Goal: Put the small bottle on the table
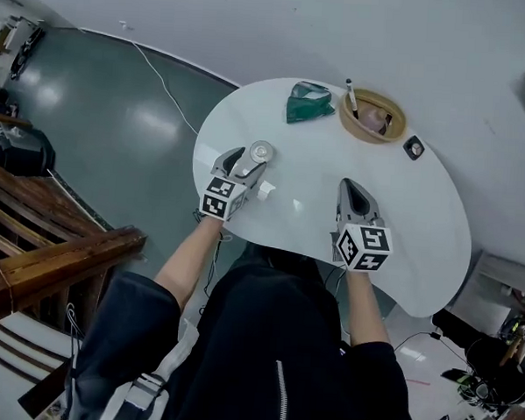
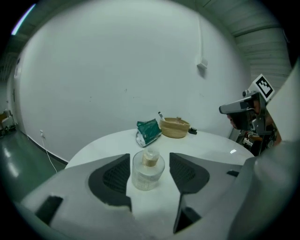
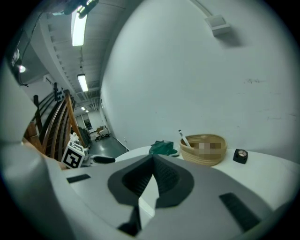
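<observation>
The small clear bottle point(image 1: 262, 151) with a tan stopper stands upright on the white round table point(image 1: 411, 230), near its left side. My left gripper point(image 1: 250, 155) reaches around it. In the left gripper view the bottle point(image 2: 147, 169) sits between the two dark pads point(image 2: 112, 177), with a thin gap on each side, so the jaws are open. My right gripper point(image 1: 351, 187) hovers over the table's front middle. Its jaws point(image 3: 152, 163) meet at the tips with nothing between them.
At the table's far side lie a green bag point(image 1: 308, 102), a woven basket point(image 1: 373, 116) with a pen point(image 1: 349, 93) in it, and a small black object point(image 1: 414, 147). A small white piece point(image 1: 265, 191) lies by the left gripper. Wooden railings point(image 1: 49, 255) stand at the left.
</observation>
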